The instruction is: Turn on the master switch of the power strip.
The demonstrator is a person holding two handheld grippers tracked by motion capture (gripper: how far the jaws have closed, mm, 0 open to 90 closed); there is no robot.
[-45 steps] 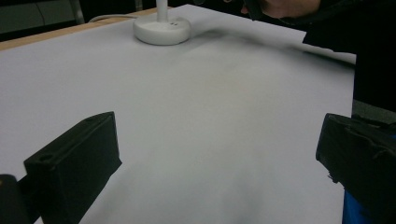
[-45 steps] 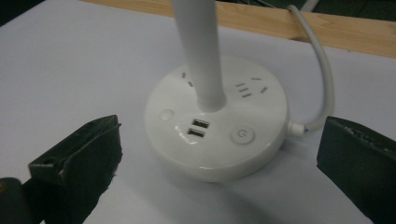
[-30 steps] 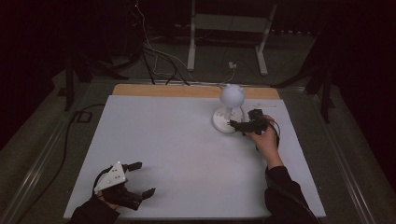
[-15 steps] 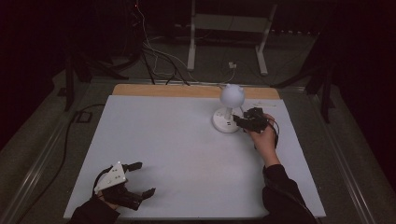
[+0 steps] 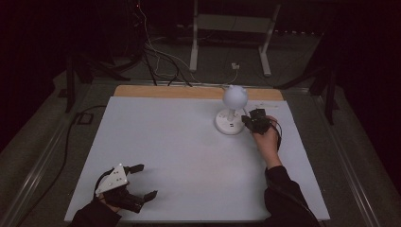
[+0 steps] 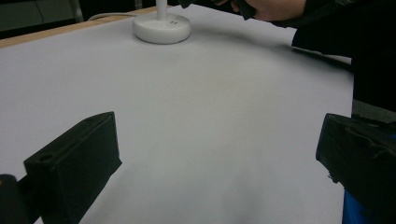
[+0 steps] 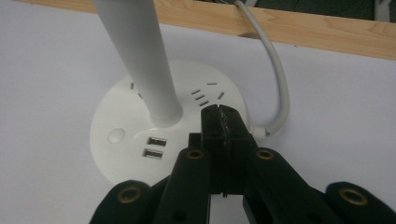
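A white lamp (image 5: 231,112) stands on the far right part of the white table (image 5: 189,151), near the wooden edge (image 5: 165,91) at the back. It has a round flat base (image 7: 140,135), a thin upright stem (image 7: 140,60) and a ball-shaped head (image 5: 235,96). The right gripper (image 5: 250,122) is just beside the base on its right side, held by the right hand (image 5: 266,140). In the right gripper view its two jaws are pressed together with nothing between them, and their tips lie over the rim of the base, close to the stem. I cannot tell if the tips touch the base. On the top of the base there are two USB ports (image 7: 152,147), a small round button (image 7: 116,135) and some short slots (image 7: 205,95). A white cable (image 7: 275,74) leaves the base at the right and bends back over the wooden edge. The left gripper (image 5: 135,184) is at the near left corner of the table, well apart from the lamp. Its jaws are spread wide and hold nothing; in the left gripper view only bare table lies between them, with the lamp base (image 6: 161,27) far ahead.
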